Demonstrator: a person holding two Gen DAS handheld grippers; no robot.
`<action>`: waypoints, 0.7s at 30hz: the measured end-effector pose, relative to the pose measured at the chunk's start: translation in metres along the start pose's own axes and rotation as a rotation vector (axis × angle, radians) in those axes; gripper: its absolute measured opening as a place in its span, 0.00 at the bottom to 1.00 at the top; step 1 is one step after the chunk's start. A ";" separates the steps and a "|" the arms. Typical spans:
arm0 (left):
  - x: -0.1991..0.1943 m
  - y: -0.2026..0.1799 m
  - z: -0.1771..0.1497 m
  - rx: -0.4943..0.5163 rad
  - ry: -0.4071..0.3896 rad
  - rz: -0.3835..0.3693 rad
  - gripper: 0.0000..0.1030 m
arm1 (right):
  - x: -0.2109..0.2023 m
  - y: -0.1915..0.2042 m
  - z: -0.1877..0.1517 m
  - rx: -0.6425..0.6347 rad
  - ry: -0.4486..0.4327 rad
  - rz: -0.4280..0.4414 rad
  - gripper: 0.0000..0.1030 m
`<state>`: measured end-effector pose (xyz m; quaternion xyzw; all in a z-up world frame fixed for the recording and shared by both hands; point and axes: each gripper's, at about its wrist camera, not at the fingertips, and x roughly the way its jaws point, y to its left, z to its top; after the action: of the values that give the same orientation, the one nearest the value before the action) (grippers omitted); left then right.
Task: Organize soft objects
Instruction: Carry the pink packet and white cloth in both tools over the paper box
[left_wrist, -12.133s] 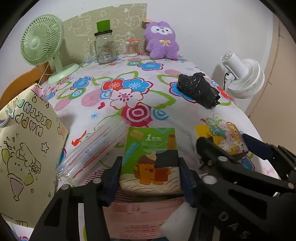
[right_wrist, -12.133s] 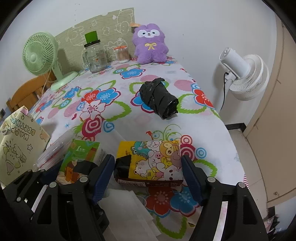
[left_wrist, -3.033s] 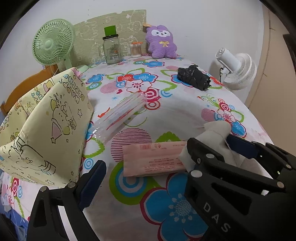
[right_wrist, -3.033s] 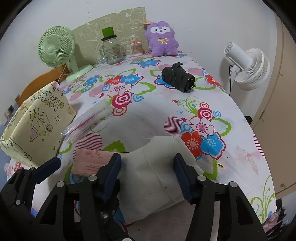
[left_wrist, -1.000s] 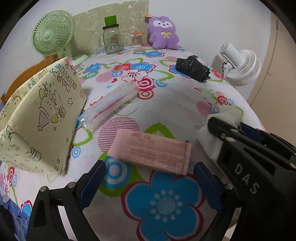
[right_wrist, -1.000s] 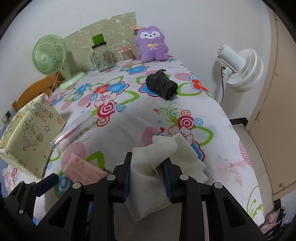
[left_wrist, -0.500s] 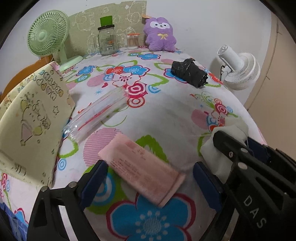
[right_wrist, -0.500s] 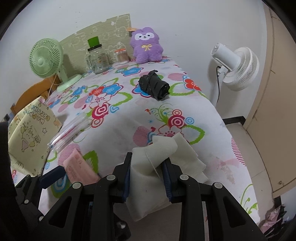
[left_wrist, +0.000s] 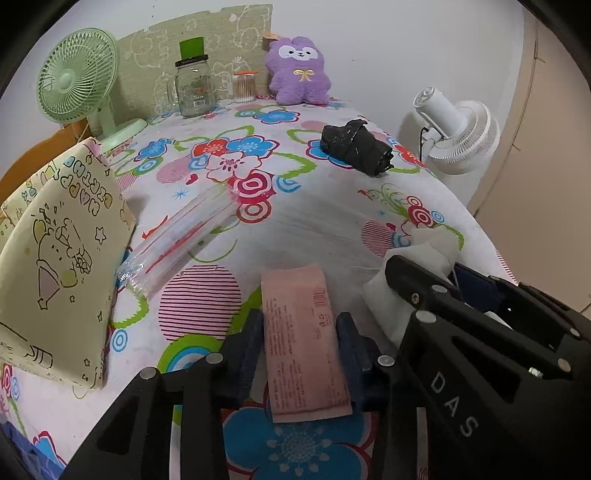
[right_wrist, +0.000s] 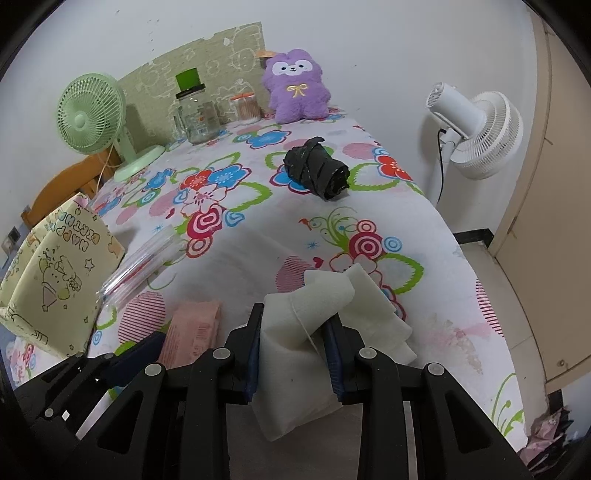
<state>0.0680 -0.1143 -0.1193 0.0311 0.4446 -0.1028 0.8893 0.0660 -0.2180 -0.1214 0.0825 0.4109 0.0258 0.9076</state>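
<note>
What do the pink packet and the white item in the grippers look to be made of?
Pink packet: likely thin matte plastic or paper wrap, flat with printed red text. White cloth: seemingly soft nonwoven or fabric, matte; it folds and bunches between the right hand-held gripper pads.

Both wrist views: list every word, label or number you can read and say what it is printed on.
"DAS": white letters on the right gripper, seen in the left wrist view.
"HAPPY BIRTH...": coloured letters, upside down, on the yellow gift bag.
Pink packet between the left gripper fingers: red print, too small to read.
Glass jar: label too blurred to read.
White cloth in the right gripper: no text.
</note>
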 end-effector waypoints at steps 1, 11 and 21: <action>-0.001 0.001 -0.001 -0.003 0.001 0.000 0.40 | 0.000 0.001 0.000 -0.002 0.001 -0.001 0.32; -0.024 0.010 -0.002 0.002 -0.035 0.013 0.39 | -0.021 0.017 -0.002 -0.013 -0.031 0.000 0.32; -0.059 0.015 0.006 0.007 -0.109 -0.008 0.39 | -0.057 0.030 0.008 -0.021 -0.106 -0.005 0.32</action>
<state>0.0417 -0.0914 -0.0695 0.0269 0.3954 -0.1094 0.9116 0.0354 -0.1962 -0.0691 0.0732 0.3620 0.0236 0.9290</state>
